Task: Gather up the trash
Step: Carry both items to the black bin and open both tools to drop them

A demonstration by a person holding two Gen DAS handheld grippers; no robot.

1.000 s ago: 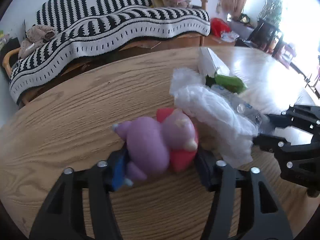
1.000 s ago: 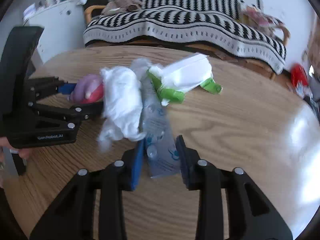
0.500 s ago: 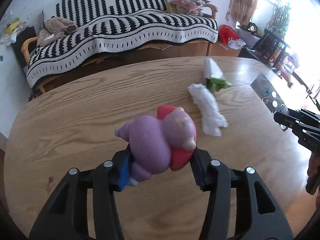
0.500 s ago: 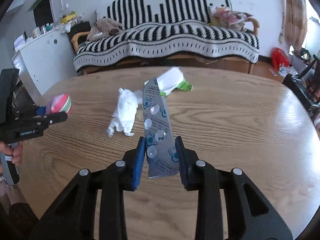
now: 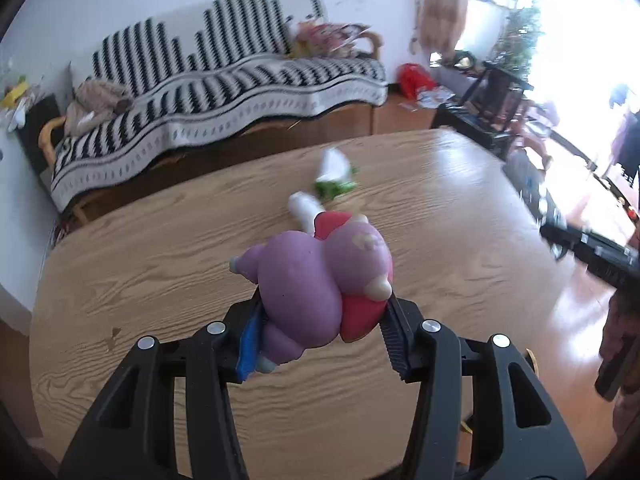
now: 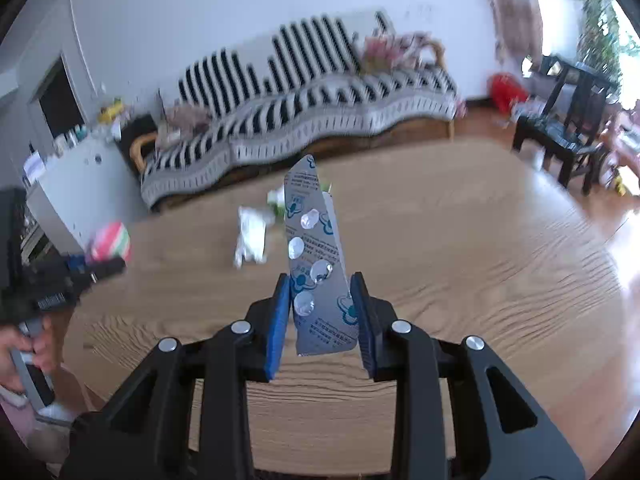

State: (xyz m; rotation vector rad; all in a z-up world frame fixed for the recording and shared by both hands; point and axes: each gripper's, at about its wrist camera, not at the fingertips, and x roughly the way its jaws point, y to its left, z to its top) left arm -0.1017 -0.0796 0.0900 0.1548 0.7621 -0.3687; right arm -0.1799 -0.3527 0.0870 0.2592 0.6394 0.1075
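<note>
My left gripper (image 5: 322, 312) is shut on a purple and red squishy toy (image 5: 320, 280) and holds it well above the wooden table (image 5: 160, 240). My right gripper (image 6: 322, 304) is shut on a silver blister pack (image 6: 316, 264) that stands upright between its pads, also lifted off the table. A crumpled white tissue (image 6: 252, 236) and a white and green wrapper (image 5: 334, 176) lie on the table farther away. The left gripper with the toy shows in the right wrist view (image 6: 108, 252) at the left.
A sofa with a black and white striped blanket (image 5: 224, 92) stands behind the table. A dark chair and small table (image 6: 568, 120) stand at the right. A white cabinet (image 6: 76, 184) is at the left. The table's edge (image 5: 540, 240) curves round on the right.
Both grippers have risen and pulled back from the table with their loads. The tissue and wrapper now look smaller and farther off. The two grippers have moved apart.
</note>
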